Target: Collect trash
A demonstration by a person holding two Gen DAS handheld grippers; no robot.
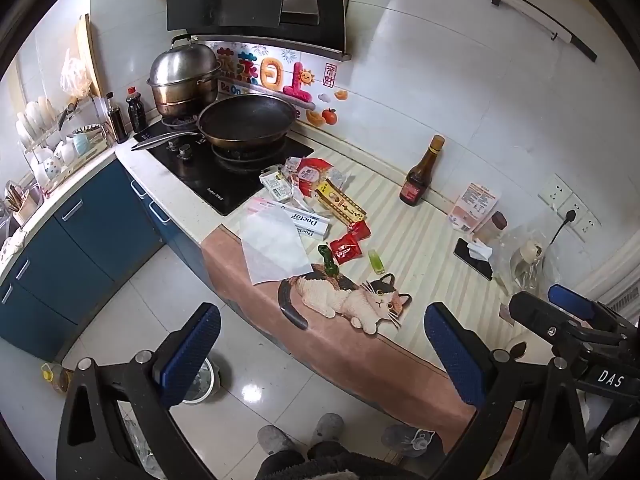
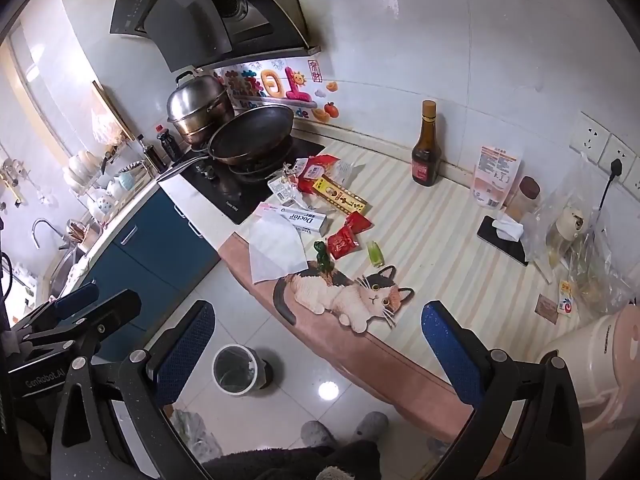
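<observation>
A: Trash, itemised, all placed against the cat (image 1: pixel 352 300) printed on the mat (image 1: pixel 432 256). White sheet (image 1: pixel 274 246): just beyond the cat's tail, overhanging the mat's front edge. Doctor box (image 1: pixel 298 220): behind the sheet, touching it. Green wrapper (image 1: pixel 329 259): at the cat's back, touching the print. Two red packets (image 1: pixel 350 242): just behind the green wrapper. Small green tube (image 1: pixel 376 261): beyond the cat's head, apart from the packets.

B: And farther back?

A: Yellow strip pack (image 1: pixel 340 200), a red-and-clear wrapper (image 1: pixel 310 174) and a white carton (image 1: pixel 276 187), heaped together well beyond the cat, next to the hob (image 1: pixel 224 176).

B: Bin?

A: On the floor, below the cat's tail, in front of the mat's edge. Bin (image 2: pixel 236 368): round, lined, upright.

B: Non-trash?

A: Brown bottle (image 1: pixel 420 176) standing by the wall, well beyond the cat's head. Phone (image 1: pixel 474 258) with a tissue on it, off to the head side. Pan (image 1: pixel 246 122) and steamer (image 1: pixel 184 80) on the hob.

B: Claws?

A: Left gripper (image 1: pixel 320 356): fingers wide apart, nothing between them, hanging in front of the mat, short of the cat. Right gripper (image 2: pixel 318 356): the same, spread wide and empty, framing the cat and the bin.

B: Any contact with the trash?

A: None; both are well apart from every item.
</observation>
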